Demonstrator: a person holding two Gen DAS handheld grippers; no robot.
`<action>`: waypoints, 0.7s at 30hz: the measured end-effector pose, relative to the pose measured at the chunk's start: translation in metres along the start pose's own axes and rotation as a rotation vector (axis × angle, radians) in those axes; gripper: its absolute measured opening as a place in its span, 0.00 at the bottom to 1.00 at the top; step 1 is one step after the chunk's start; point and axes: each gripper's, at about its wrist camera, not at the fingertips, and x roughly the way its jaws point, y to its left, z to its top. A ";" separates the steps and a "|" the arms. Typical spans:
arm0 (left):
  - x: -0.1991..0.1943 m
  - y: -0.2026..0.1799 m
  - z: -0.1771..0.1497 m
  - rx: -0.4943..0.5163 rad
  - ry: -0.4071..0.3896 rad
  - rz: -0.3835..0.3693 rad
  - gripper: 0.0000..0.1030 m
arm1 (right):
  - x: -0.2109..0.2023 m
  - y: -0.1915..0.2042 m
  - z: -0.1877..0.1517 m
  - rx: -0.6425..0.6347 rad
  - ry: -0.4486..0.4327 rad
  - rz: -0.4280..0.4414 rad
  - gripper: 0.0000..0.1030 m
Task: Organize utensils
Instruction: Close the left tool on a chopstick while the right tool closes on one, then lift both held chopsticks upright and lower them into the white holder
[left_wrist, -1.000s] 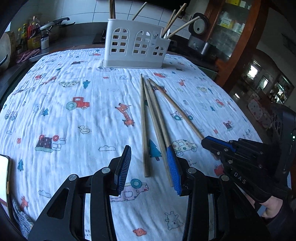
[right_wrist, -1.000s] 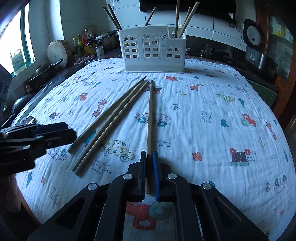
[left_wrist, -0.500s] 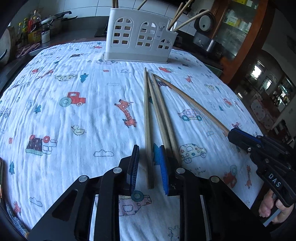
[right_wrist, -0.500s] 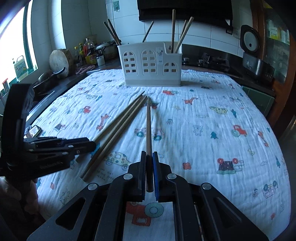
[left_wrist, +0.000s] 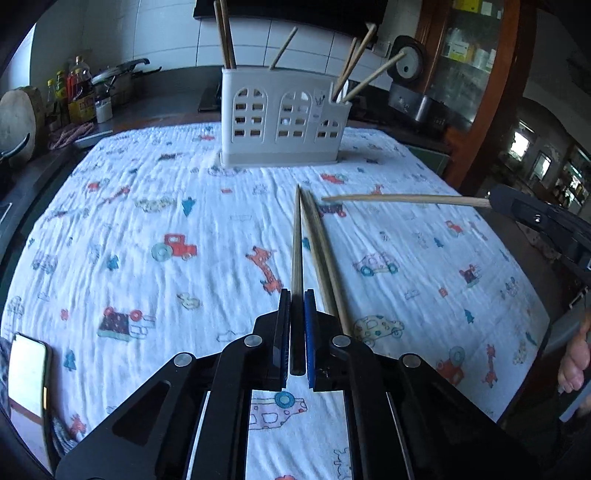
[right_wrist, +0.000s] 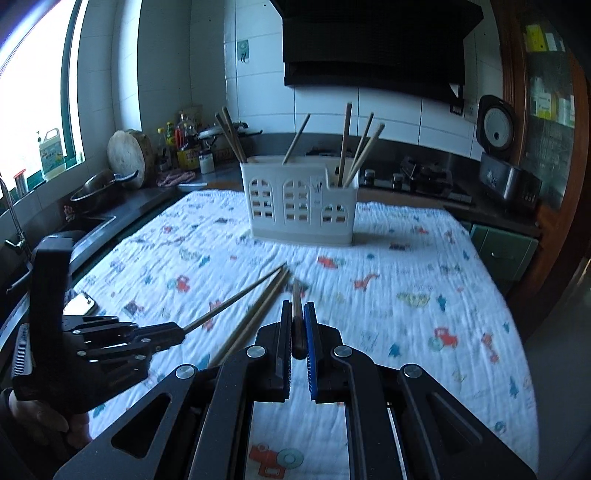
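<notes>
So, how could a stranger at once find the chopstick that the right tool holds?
Start at the white plastic utensil holder on the cartoon-print cloth. In front lie two wooden chopsticks. The right tool's light chopstick hangs crosswise above them, off the cloth.

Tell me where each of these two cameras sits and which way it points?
Left wrist: rides behind the left tongs, looking along the table at the white utensil holder; its tongs grip a chopstick; the right tongs show at right.
Right wrist: rides behind the right tongs, higher up, facing the holder; it grips another chopstick; the left tongs show at left.
Both share the holder, the printed cloth and two loose chopsticks.
</notes>
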 end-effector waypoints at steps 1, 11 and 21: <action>-0.006 0.001 0.007 0.005 -0.019 -0.007 0.06 | -0.001 -0.001 0.006 -0.006 -0.004 0.004 0.07; -0.048 0.005 0.088 0.066 -0.151 -0.069 0.06 | 0.007 -0.012 0.076 -0.070 -0.004 0.022 0.07; -0.045 0.004 0.156 0.117 -0.169 -0.079 0.06 | 0.016 -0.032 0.158 -0.058 -0.016 0.047 0.06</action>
